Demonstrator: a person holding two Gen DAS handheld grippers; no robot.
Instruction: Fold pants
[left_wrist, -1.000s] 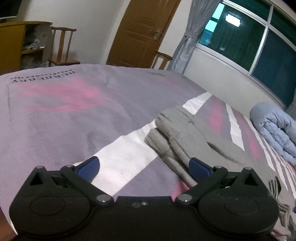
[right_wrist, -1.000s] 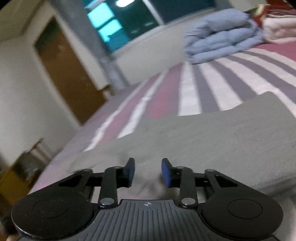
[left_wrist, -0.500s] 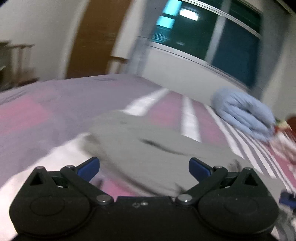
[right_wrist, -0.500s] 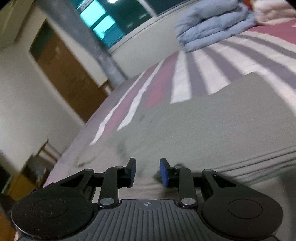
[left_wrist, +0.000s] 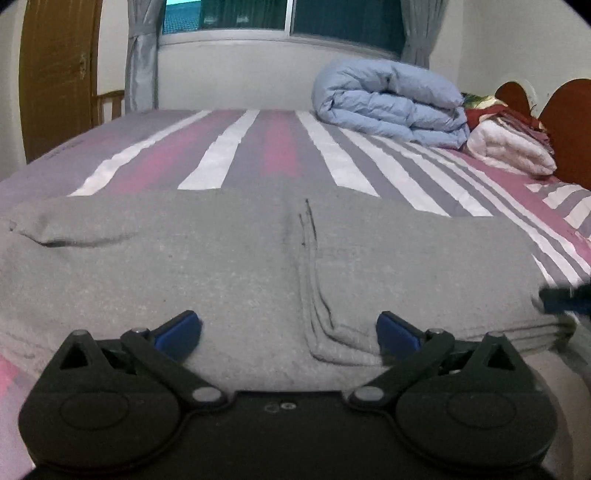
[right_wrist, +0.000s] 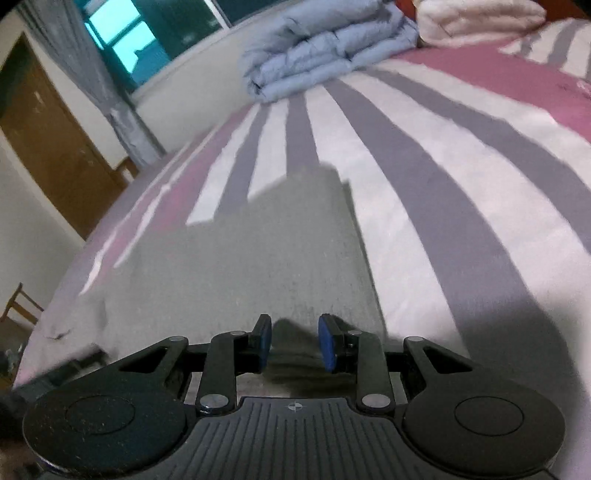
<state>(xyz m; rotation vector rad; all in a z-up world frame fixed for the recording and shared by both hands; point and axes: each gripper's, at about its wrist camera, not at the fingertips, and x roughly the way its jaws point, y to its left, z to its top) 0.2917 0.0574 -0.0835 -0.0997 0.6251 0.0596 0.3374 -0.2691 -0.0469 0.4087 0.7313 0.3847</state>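
Observation:
The grey pants lie folded in layers on the striped bed. In the left wrist view they fill the near foreground, with a seam running down the middle. My left gripper is open wide and sits low at the pants' near edge, its blue fingertips over the fabric. In the right wrist view the pants stretch away as a long strip. My right gripper has its jaws narrowed on a raised fold of the grey fabric at the near end. The right gripper also shows in the left wrist view at the pants' right edge.
A rolled light-blue duvet and white and red bedding lie at the head of the bed by a wooden headboard. A window with grey curtains and a brown door stand behind.
My left gripper has swung round to the right from the foot of the bed to face the pants squarely. My right gripper has moved along the pants and pinched up a fold.

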